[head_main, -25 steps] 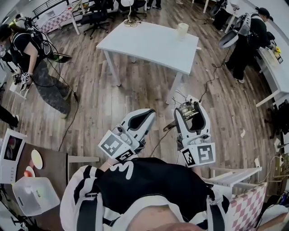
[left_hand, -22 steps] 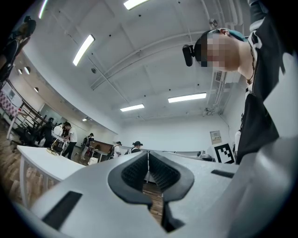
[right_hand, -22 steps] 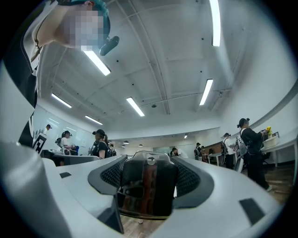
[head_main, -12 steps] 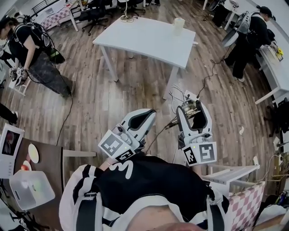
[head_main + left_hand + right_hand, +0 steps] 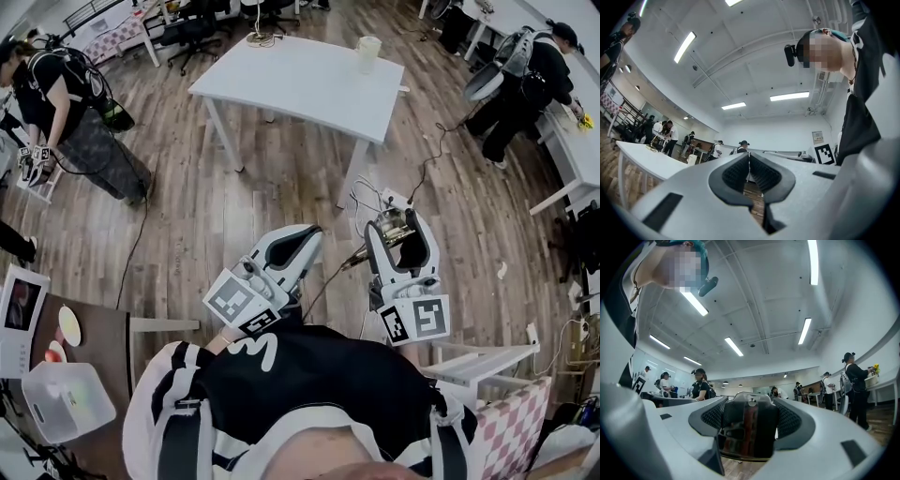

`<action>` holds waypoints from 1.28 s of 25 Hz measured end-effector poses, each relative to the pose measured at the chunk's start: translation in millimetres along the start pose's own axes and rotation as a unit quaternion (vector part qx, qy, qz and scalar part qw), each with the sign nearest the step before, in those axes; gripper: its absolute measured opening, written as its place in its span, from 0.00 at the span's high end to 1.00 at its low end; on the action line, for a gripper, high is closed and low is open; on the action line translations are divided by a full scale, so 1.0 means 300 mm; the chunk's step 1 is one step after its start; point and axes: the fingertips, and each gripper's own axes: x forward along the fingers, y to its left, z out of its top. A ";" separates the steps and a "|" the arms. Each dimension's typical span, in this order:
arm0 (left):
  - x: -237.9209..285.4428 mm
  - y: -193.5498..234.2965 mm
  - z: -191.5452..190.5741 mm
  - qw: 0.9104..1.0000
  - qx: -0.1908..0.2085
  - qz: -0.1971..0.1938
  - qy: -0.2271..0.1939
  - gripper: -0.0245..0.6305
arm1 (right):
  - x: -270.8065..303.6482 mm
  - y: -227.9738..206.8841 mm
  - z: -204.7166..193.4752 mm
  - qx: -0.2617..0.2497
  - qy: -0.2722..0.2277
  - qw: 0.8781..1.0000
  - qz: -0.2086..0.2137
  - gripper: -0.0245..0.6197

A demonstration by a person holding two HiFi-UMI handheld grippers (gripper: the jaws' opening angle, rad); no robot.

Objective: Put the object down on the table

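Head view shows two grippers held over the wood floor (image 5: 234,206), well apart from the one white table (image 5: 300,80) bearing one pale cup (image 5: 368,53). The left gripper (image 5: 298,242) has its jaws pressed together, empty. The right gripper (image 5: 401,230) clamps one dark object (image 5: 749,430), possibly metal-trimmed.

Right gripper (image 5: 750,416): jaws clamped on dark object (image 5: 746,437) | object: upright, reddish centre strip | background: standing people (image 5: 853,380), ceiling lights (image 5: 813,261)
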 end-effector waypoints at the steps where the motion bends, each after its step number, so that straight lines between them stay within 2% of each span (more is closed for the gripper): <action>1: 0.008 0.008 0.000 1.000 -0.001 -0.003 -0.001 0.95 | 0.009 -0.002 -0.001 -0.001 0.000 1.000 -0.001 0.50; 8: 0.084 0.114 0.010 1.000 -0.002 -0.014 -0.007 0.95 | 0.129 -0.042 -0.030 -0.002 0.000 1.000 -0.004 0.50; 21: 0.250 0.515 0.050 1.000 0.006 -0.029 0.000 0.95 | 0.537 -0.124 -0.093 -0.001 -0.001 1.000 -0.010 0.50; 32: 0.333 0.804 0.094 1.000 -0.005 -0.028 -0.001 0.95 | 0.829 -0.140 -0.168 0.007 0.006 1.000 -0.015 0.50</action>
